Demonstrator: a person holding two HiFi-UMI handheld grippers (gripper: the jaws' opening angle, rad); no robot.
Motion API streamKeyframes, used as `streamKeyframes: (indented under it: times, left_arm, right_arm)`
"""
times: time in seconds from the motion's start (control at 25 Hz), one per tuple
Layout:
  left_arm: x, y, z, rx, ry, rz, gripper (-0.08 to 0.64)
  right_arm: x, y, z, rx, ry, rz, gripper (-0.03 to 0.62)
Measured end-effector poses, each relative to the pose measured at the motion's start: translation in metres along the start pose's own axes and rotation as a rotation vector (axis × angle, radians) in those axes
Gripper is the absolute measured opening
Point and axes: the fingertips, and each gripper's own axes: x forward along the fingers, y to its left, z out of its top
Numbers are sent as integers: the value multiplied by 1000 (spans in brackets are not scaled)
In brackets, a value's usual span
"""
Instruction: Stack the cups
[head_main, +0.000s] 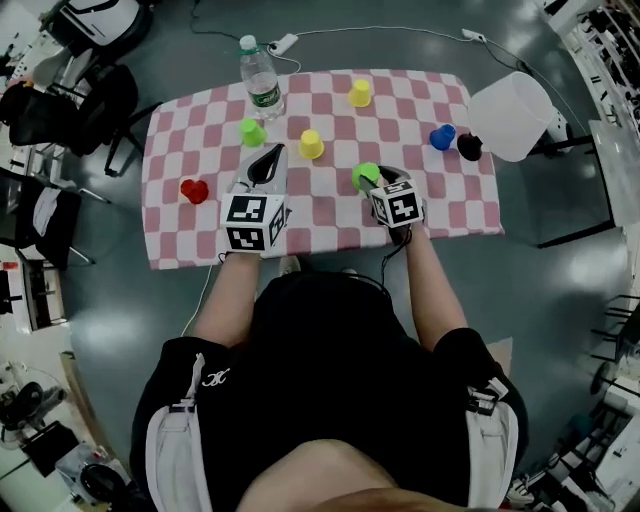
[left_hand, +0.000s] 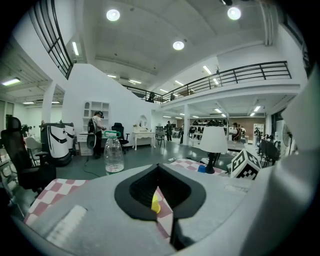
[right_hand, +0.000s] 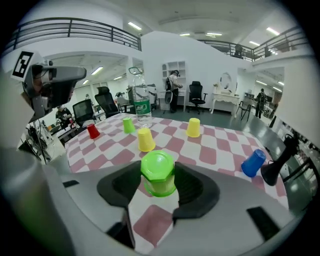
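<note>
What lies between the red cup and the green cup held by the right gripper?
The left gripper lies between the red cup and the green cup; the head view shows it.

Black T-shirt (head_main: 330, 340), black shorts (head_main: 165, 400) with white side panels, grey hand-held grippers (head_main: 268, 155) (head_main: 376, 180), black-and-white marker cubes (head_main: 255, 222)

Left gripper (left_hand: 159, 167) jaws together, yellow cup (left_hand: 155, 204) beyond, water bottle (left_hand: 114, 155) left

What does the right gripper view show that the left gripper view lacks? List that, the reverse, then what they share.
Only the right gripper view: green cup clamped between its jaws, red cup. Only the left gripper view: white lampshade, right gripper's marker cube. Both: water bottle, checkered cloth, blue cup.
</note>
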Motion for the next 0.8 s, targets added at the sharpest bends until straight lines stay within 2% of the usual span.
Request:
streamKeyframes:
  times: [0.52,0.8]
  left_arm:
    - [-78,85,-25,-78,-8,257,12]
    - [-115,120,-42,-111,5,351,12]
  right_arm:
    - [63,114,44,-218,21,231,211]
    - [94,176,47,-316,58,322,210]
